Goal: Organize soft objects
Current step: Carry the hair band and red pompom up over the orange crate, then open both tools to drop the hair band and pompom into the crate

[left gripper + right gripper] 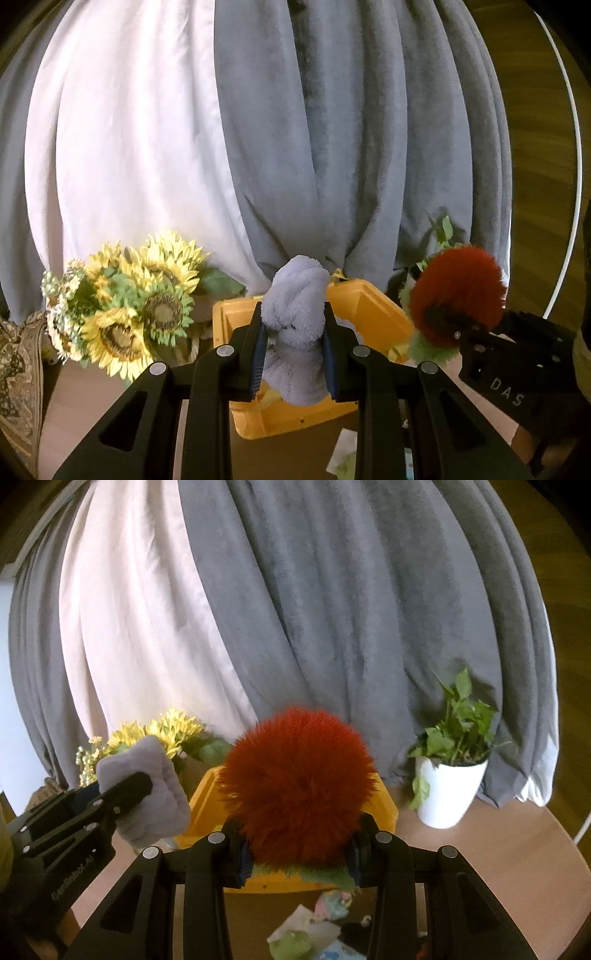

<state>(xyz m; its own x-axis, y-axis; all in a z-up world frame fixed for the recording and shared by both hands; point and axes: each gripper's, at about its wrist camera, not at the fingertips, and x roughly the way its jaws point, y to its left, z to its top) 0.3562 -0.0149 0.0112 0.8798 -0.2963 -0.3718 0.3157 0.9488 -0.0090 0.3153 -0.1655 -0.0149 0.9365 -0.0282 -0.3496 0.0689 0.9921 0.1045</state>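
My left claw (pixel 293 332) grips a lilac plush toy (pixel 295 314); my right claw (pixel 299 853) is clamped on a red furry ball (pixel 297 786); both hover, tilted slightly down, over the yellow bin (pixel 369 306) on the table (pixel 498 849); its contents are mostly hidden.

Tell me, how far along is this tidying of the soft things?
Midway, it seems. In hand: the left gripper clamps a lavender plush, and the right gripper clamps a red fluffy ball, both above the yellow bin. Nothing is visibly settled in the bin, though its inside is mostly hidden. Left: a few small soft-looking items lying on the table below.
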